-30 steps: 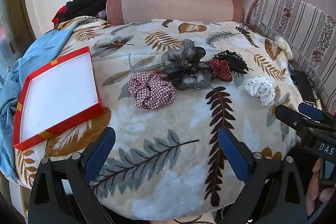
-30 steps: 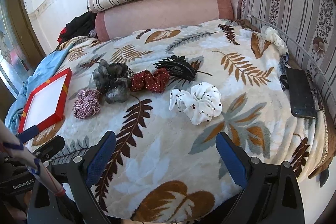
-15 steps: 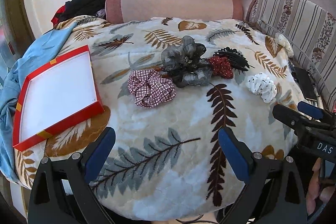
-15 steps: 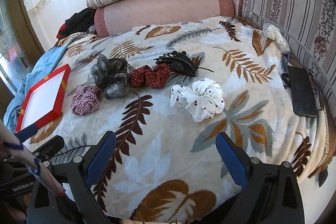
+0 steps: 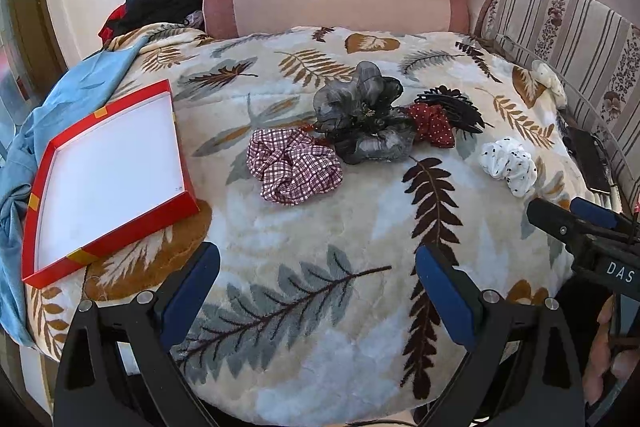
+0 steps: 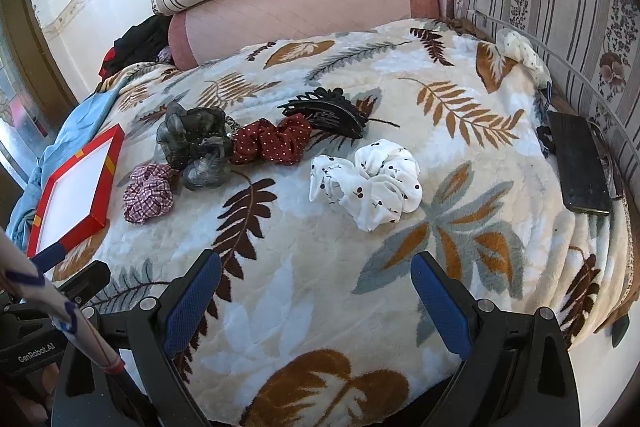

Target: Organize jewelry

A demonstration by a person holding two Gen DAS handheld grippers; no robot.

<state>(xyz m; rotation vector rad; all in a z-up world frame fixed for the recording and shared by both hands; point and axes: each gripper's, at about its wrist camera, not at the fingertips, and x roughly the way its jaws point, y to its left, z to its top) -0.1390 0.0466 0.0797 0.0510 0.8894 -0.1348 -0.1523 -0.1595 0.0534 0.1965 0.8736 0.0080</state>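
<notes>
Left tool (image 5: 316, 291): blue pads spread wide, nothing between them, hovering over the near edge of the leaf-print blanket (image 5: 320, 327). Right tool (image 6: 316, 297): likewise wide and empty, over the same blanket.

Outward from the left tool, in its own view: plaid scrunchie (image 5: 294, 167) at 12 o'clock; grey organza scrunchie (image 5: 364, 119) just beyond, touching the plaid one. Red dotted scrunchie (image 5: 432, 125) at 1 o'clock, pressed against the grey one, with the black claw clip (image 5: 456, 107) right behind it. White dotted scrunchie (image 5: 508, 165) at 2 o'clock, apart from the cluster. Red tray (image 5: 104, 171) at 10 o'clock, white floor bare.

Progress, by my reading: nothing sorted yet. All five hair pieces lie loose on the blanket and the tray holds none. All five presumably still need picking and placing; the plaid scrunchie is nearest the tray.

View differences: the right wrist view puts the white dotted scrunchie at 12 o'clock, close ahead, and shows a black phone (image 6: 580, 163) at 3 o'clock in full; the left view catches only its edge. The left view shows the whole tray interior; the right view sees it foreshortened at 9 o'clock. Each view catches the other tool at its margin.
</notes>
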